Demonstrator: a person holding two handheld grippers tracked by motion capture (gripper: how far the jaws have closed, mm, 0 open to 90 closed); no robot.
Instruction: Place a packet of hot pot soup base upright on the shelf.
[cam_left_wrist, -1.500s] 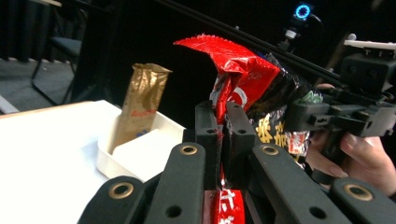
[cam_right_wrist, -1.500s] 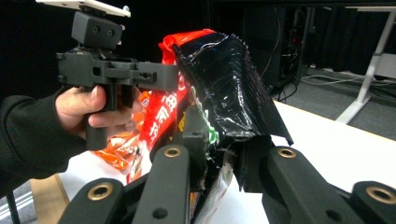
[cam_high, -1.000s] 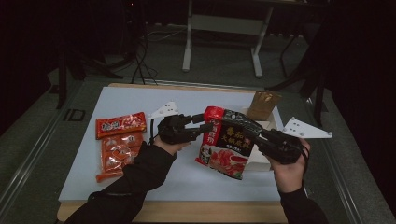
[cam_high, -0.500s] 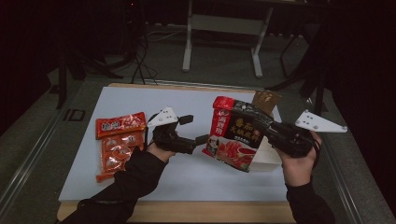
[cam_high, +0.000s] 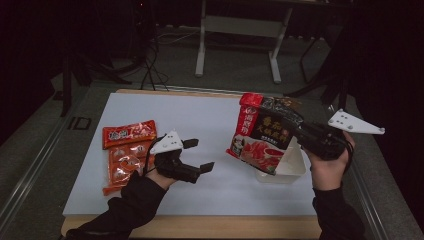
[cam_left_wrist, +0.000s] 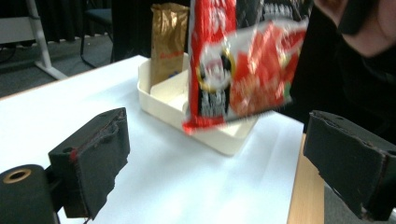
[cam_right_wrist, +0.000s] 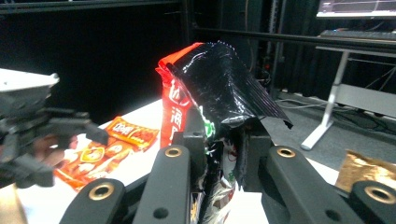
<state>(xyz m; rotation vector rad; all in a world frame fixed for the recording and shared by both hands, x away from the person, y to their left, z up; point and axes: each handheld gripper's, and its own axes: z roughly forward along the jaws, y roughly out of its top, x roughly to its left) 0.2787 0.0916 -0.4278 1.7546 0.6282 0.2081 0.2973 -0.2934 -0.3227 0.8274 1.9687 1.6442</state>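
High view puts the right gripper (cam_high: 300, 134) at about 3 o'clock on the table (cam_high: 200, 115), its jaws clamped on the edge of a red-and-black bag (cam_high: 265, 134). That bag hangs clear of the table, over the near corner of a white tray (cam_high: 295, 167). Its long axis runs from about 12 o'clock, where the red top strip sits, down toward 6 o'clock, and the whole bag tips a little so the bottom swings toward 7 o'clock. Its printed face looks up and toward the camera.

Right gripper view shows the bag (cam_right_wrist: 205, 93) pinched between the two jaws, which press on it from either side; the crumpled upper part rises above them, black film to the right and a red strip to the left.

Left gripper (cam_high: 194, 155) sits at about 8 o'clock on the table, well apart from the bag, pointing toward 3 o'clock. Its jaws have just been opening and now stand wide with nothing between them. Left gripper view shows the bag (cam_left_wrist: 243, 65) hanging beyond the open jaws, above the tray (cam_left_wrist: 219, 135), with a brown bag (cam_left_wrist: 167, 39) standing upright at the tray's far end.

Orange packets (cam_high: 127, 150) lie flat at about 9 o'clock, just beside the left hand (cam_high: 165, 167).
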